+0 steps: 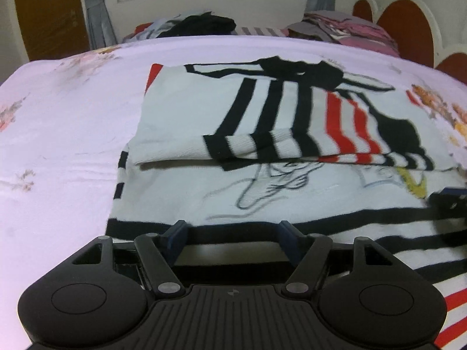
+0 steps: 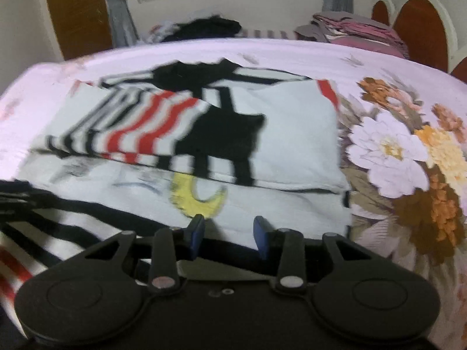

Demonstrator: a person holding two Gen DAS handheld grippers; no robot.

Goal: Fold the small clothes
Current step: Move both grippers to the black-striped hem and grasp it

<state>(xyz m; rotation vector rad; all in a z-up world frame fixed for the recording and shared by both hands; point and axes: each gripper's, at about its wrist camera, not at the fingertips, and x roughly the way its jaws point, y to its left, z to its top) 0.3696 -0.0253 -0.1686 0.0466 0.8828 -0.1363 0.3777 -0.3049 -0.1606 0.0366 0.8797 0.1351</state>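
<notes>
Left gripper (image 1: 232, 234), right gripper (image 2: 229, 230): both hovering, jaws apart, gripping nothing. Striped sweater (image 1: 262, 116): lying half-folded on bedsheet (image 1: 64, 134); likely soft, light, limp; best pinching near hem corners.

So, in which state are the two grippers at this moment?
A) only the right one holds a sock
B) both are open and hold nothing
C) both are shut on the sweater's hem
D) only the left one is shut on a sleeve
B: the left gripper and the right gripper each show a clear gap between the blue fingertips, with the striped sweater lying flat beyond them, not pinched.
</notes>
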